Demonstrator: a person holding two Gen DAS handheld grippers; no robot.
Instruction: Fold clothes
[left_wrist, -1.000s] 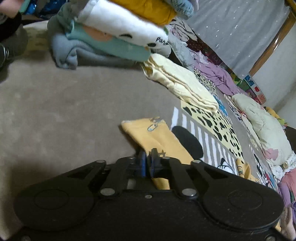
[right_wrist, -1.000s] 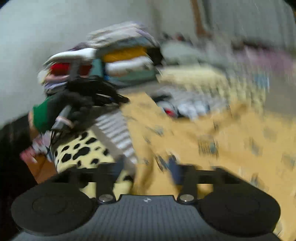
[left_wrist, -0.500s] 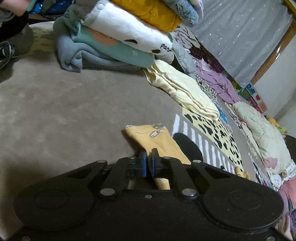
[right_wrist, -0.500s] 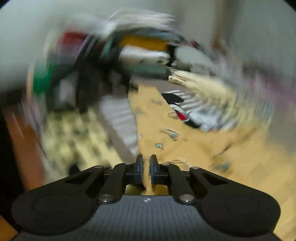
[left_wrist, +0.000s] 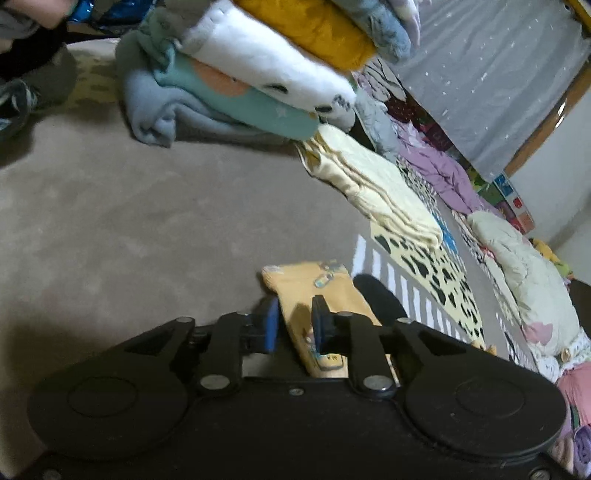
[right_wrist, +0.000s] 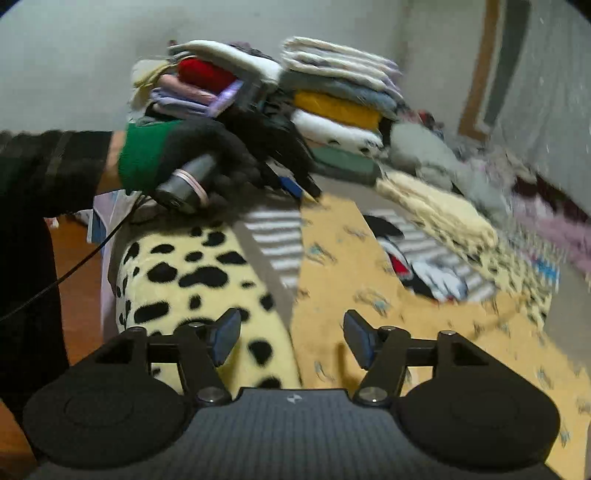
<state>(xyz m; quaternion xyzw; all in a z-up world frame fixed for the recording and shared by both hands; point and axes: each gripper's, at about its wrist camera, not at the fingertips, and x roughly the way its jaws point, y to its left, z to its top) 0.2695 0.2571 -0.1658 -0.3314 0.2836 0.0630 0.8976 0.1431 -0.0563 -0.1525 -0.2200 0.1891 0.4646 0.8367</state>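
**Yellow printed garment flat on bed; both claws parted**

Left gripper (left_wrist: 293, 319): blue-padded fingers apart, straddling a narrow folded end of the yellow garment (left_wrist: 310, 291). Cloth lies between the pads; not pinched. Right pad sits at the cloth's edge, left pad stands off it with a gap.

Right gripper (right_wrist: 291, 338): fingers wide apart, nothing between them. Below it, the garment's edge meets the spotted blanket (right_wrist: 184, 273).

Yellow garment: thin knit, matte, small pale-blue printed motifs. In the right wrist view it spreads flat and broad across the bed, its far narrow end reaching the left gripper's tips. It lies over a grey-and-white striped cloth (right_wrist: 277, 240).

Spotted blanket: plush, cream with black blotches, rounded over the bed's edge.

Gloved hand (right_wrist: 207, 155): black knit glove, green cuff, wrapped round the left gripper's cylindrical handle.

Bed surface (left_wrist: 129, 221): taupe, short-napped, suede-like.

Stack of folded clothes (left_wrist: 258, 74): thick fleecy slabs; grey, teal, white, mustard. Just beside it, a folded cream quilted piece (left_wrist: 376, 188), layered edges showing.
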